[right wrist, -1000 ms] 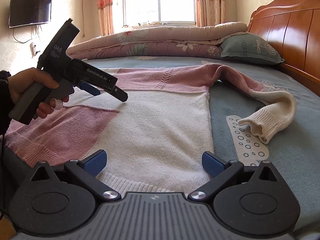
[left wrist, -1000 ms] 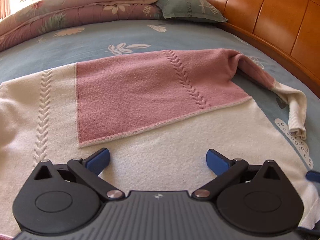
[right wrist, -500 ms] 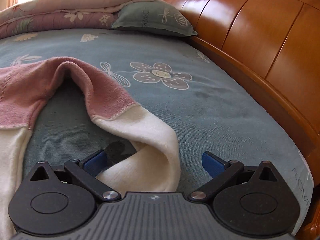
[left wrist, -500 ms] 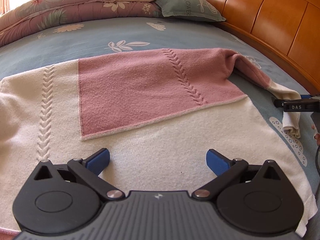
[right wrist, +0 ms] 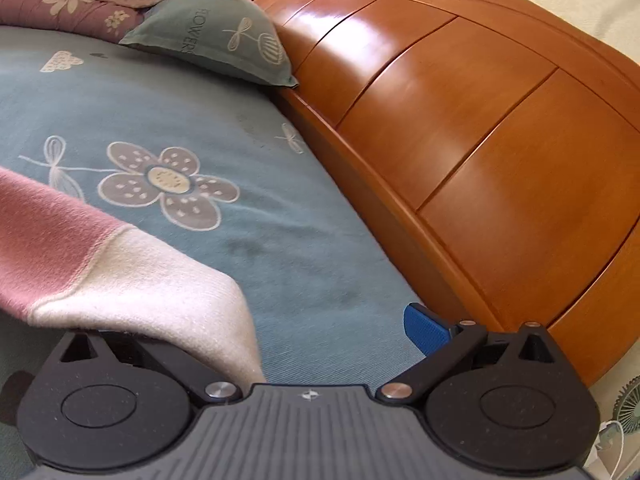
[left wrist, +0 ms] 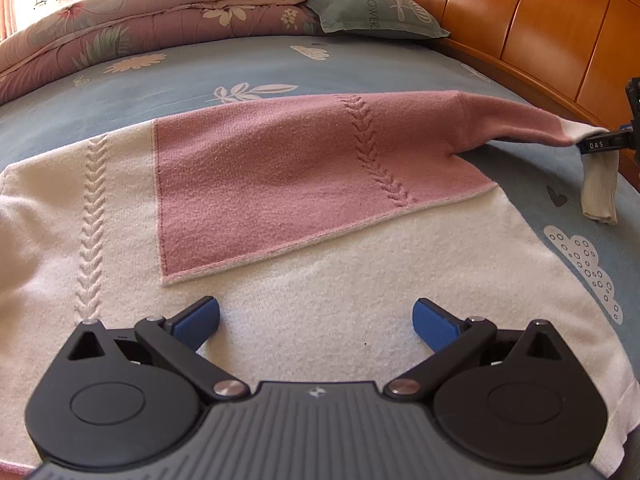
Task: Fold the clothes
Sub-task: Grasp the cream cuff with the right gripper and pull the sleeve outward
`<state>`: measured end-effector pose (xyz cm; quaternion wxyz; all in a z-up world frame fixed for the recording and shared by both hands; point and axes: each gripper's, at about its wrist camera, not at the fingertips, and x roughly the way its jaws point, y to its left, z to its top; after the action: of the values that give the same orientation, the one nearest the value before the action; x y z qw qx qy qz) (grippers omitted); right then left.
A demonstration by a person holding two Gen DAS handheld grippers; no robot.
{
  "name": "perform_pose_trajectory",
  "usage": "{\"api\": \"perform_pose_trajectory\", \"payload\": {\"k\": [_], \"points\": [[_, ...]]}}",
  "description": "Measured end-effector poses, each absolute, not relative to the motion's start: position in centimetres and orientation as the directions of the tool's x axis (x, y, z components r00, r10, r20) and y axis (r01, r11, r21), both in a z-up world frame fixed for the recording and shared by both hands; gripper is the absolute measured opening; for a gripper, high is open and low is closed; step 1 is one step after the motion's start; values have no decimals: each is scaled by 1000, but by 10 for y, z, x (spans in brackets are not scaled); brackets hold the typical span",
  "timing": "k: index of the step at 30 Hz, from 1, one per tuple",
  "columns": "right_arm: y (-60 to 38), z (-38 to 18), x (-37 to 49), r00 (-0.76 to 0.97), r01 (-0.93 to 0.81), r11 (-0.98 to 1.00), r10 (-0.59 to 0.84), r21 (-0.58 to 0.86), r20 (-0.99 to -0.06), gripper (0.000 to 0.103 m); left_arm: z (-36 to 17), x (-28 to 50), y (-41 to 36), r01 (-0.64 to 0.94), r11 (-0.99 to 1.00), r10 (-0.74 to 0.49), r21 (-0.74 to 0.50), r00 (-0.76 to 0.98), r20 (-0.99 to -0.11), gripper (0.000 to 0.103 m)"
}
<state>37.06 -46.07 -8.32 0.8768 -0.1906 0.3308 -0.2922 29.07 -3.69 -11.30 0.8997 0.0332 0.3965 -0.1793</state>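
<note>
From my left gripper [left wrist: 316,322], I look across a pink and cream sweater [left wrist: 304,184] spread flat on the blue bedsheet [left wrist: 240,64]. My two blue pads [left wrist: 198,322] stand wide apart just above the cream lower part, holding nothing. The far sleeve [left wrist: 516,120] is lifted off the bed and stretched toward the wooden headboard [left wrist: 520,28], its cream cuff [left wrist: 598,184] hanging down from my right gripper [left wrist: 596,145] at the picture's edge. A folded quilt [left wrist: 140,28] and a green pillow [left wrist: 372,12] lie at the far end.

From my right gripper [right wrist: 316,332], the sleeve [right wrist: 132,276] comes in from the left, pink turning to cream, and drapes over my left finger, hiding its pad. The right pad [right wrist: 426,330] stands well out to the side, clear of the cloth. I cannot tell what grips the sleeve. Beyond lie the flowered bedsheet [right wrist: 280,240], the headboard [right wrist: 480,140] and the pillow [right wrist: 216,40].
</note>
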Motion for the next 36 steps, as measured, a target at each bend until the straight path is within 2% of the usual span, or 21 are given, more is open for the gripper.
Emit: {"api": "perform_pose_trajectory", "payload": {"k": [4,5,7,12,20,23,26,31,36], "points": [[-483,-75,385,627,418,677,-698,-606,-346,103,-114,290,-38,353,933,-290,-70,622,-727,102],[-486,-77,387,630,402,669,-697,-625,-341,103,-114,290,-38,353,933,-289,-69,622,-727,102],[-490,-84,392,623,361,652,-700,-666,-347,103,-114,290,-37,352,933,-291,-73,622,-727,102],[-503,-134,392,480,195,615,-739,-764,-472,103,-114,290,-37,354,932,-295,-77,619,-728,102],[-527,-110,353,482,321,760,-645,-565,-593,103,-113,289,-36,353,932,-296,-79,619,-727,102],[-528,-103,345,547,306,826,-560,-474,-622,103,-113,287,-36,355,932,-295,-75,621,-726,102],[-525,-99,359,594,270,855,-510,-443,-622,103,-113,287,-35,357,931,-297,-76,621,-726,102],[-528,-78,394,639,363,812,-574,-457,-512,103,-112,289,-35,349,933,-300,-88,617,-727,102],[-534,-47,401,703,471,763,-628,-443,-333,103,-112,291,-35,351,932,-302,-88,617,-727,102]]}}
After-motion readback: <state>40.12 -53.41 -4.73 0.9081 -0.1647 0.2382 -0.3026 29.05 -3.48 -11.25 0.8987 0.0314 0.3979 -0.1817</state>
